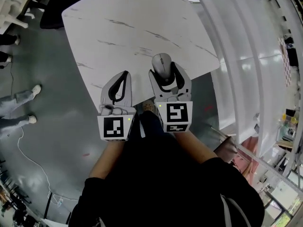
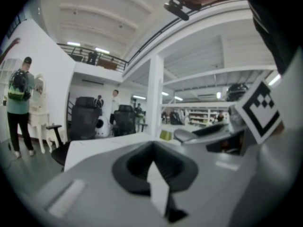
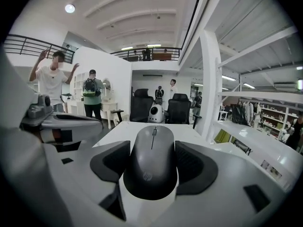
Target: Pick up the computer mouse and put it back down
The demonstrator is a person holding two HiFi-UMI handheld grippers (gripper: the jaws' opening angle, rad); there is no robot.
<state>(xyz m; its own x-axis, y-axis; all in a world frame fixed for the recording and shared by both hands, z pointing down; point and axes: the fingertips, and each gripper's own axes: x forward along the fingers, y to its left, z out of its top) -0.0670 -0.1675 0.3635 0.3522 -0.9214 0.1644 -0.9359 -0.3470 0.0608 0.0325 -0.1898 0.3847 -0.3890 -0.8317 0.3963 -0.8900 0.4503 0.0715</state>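
1. Beneath the computer mouse (image 3: 152, 160) the contact cannot be read. Its underside is hidden in every view, so I cannot tell whether it rests on the table (image 1: 132, 27) or hangs just above it.
2. The right gripper (image 1: 165, 75) pinches the mouse by its flanks, with the dark pads (image 3: 111, 162) pressed against either side. In the head view the gripper body covers the mouse's tail end. The nose and scroll wheel point out over the tabletop.
3. The left gripper (image 1: 124, 74) has its fingers pressed together at the tips and nothing is caught between them. Its own blurred grey body fills most of its view, and the right gripper shows only in part at that view's right side.
4. Both forearms vanish under the person's dark clothing at the bottom of the head view.
5. The two grippers sit side by side but apart at the table's near edge, the left one close to the near left corner. A wide stretch of white marbled top lies ahead of them.
6. White beams (image 1: 246, 56) run close along the table's right side. Grey floor (image 1: 47, 126) opens to the left, where a cable (image 1: 28, 157) and a bystander's legs (image 1: 16, 103) lie well apart from the table.
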